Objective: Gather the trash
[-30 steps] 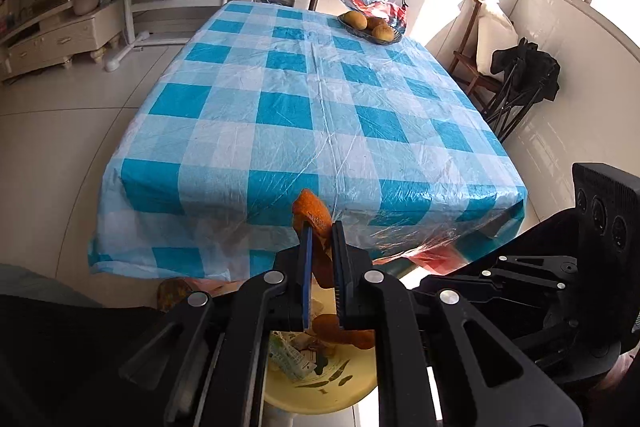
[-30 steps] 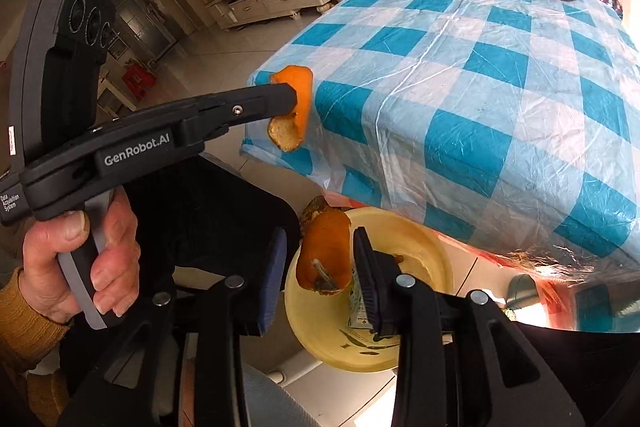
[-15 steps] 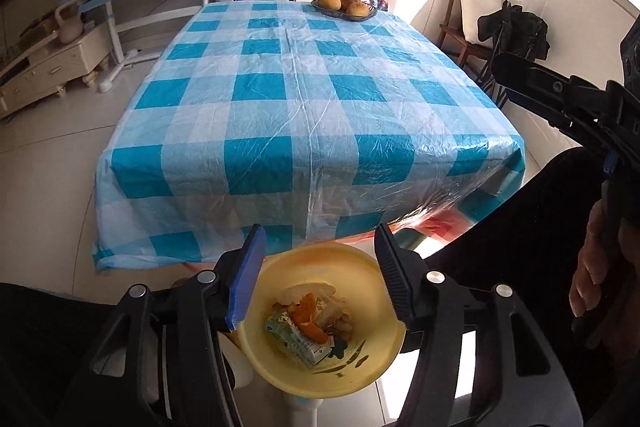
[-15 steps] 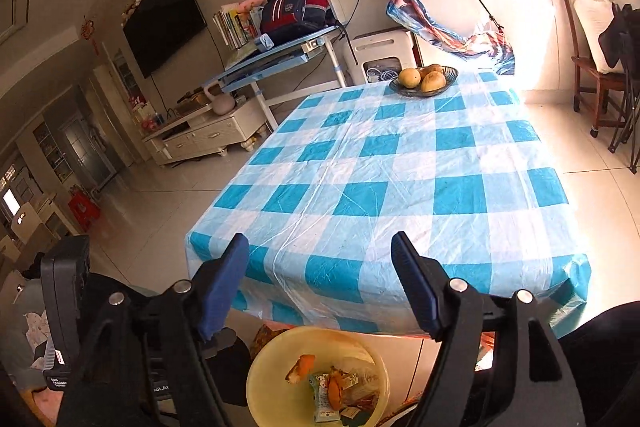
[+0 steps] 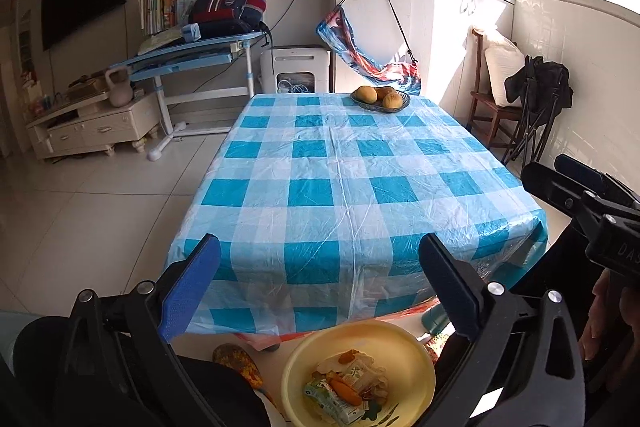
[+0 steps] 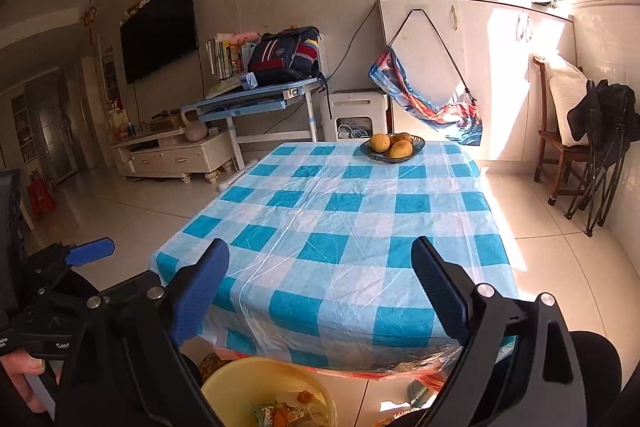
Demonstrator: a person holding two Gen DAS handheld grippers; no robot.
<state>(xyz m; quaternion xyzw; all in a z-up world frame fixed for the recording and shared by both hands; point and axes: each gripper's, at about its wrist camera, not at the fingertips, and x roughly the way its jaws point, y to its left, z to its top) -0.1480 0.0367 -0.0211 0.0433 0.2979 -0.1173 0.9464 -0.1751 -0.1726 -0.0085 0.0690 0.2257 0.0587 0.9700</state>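
Note:
A yellow basin (image 5: 298, 359) sits low in front of the table's near edge, holding orange peels, a small carton and other scraps (image 5: 348, 385). My left gripper (image 5: 318, 247) hangs above it. Its jaws are opening wide and nothing is between them. In the right wrist view the basin (image 6: 240, 375) is at the bottom edge under my right gripper (image 6: 320, 247). Its jaws are also opening, and they are empty. The right gripper's body (image 5: 580, 199) shows at the right of the left wrist view. A blue pad of the left gripper (image 6: 90, 251) shows at the left of the right wrist view.
A table with a blue-and-white checked plastic cloth (image 5: 340, 187) fills the middle, bare except for a dish of mangoes (image 5: 380, 99) at its far end. A wooden chair and folded black chair (image 6: 600, 147) stand right; a blue desk (image 6: 256, 99) and low cabinet stand far left.
Each gripper held an orange peel over the basin a second ago. Both have opened, the peels lie in the basin, and both grippers have risen and tipped up toward the room.

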